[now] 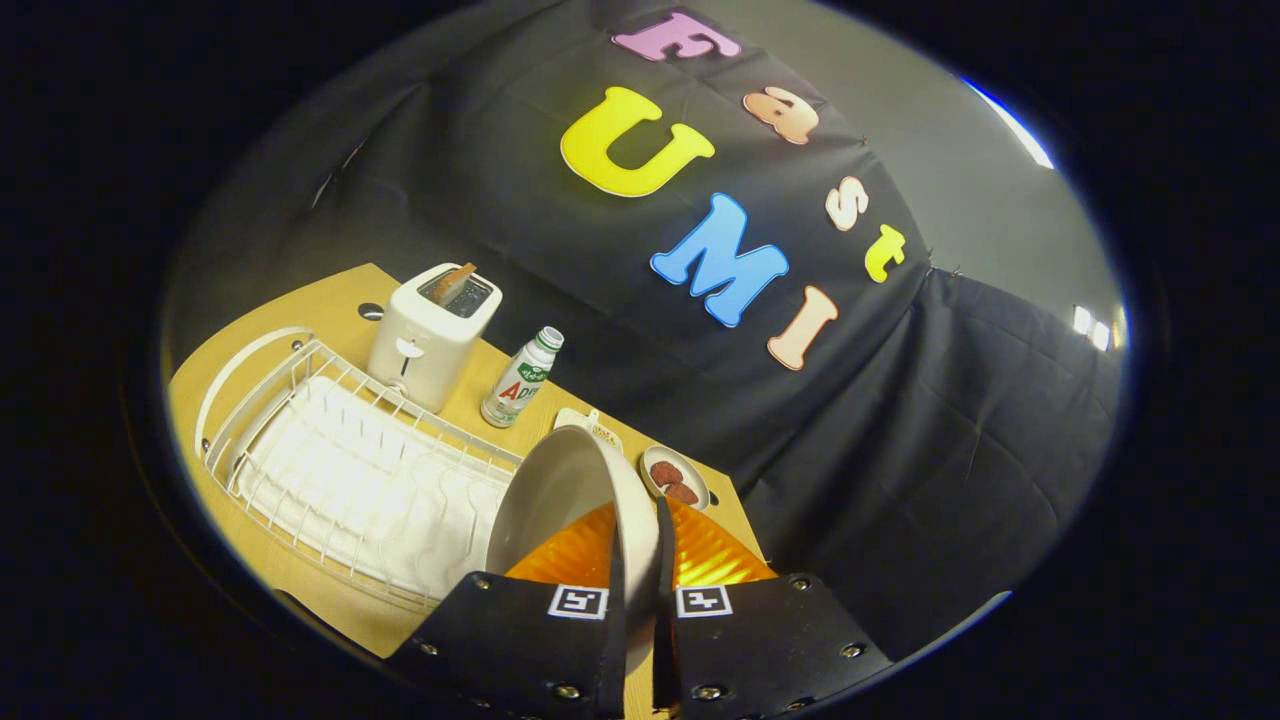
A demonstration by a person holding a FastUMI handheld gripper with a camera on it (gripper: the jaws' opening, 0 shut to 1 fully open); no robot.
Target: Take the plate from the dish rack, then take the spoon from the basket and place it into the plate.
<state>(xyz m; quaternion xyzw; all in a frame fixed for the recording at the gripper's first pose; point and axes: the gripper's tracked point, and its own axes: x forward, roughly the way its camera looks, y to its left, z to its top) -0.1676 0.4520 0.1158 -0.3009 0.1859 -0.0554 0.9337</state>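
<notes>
Gripper view. The tool was clamped on the rim of a white plate, one finger lying against the plate's concave face and the other against its back, with only a narrow gap between them taken up by the rim. The plate stood on edge between the fingers, tilted, its hollow side turned toward the dish rack. The rack (a white wire frame with a white drainer mat inside it) lay on the wooden bench just beside the plate; whether the plate's lower edge touched the rack could not be told, since the fingers hid it. Beyond the rack stood a white toaster with a slice of bread upright in one slot. Near the toaster, a white bottle with a green-and-red label and a pale cap stood on the bench, leaning in this wide-angle view. Just beyond the plate's upper rim a small white object showed in part, too hidden to identify. Beside it, ahead of the fingers, a small dish held two reddish-brown pieces of food. The booth's black cloth wall rose behind the bench.
</notes>
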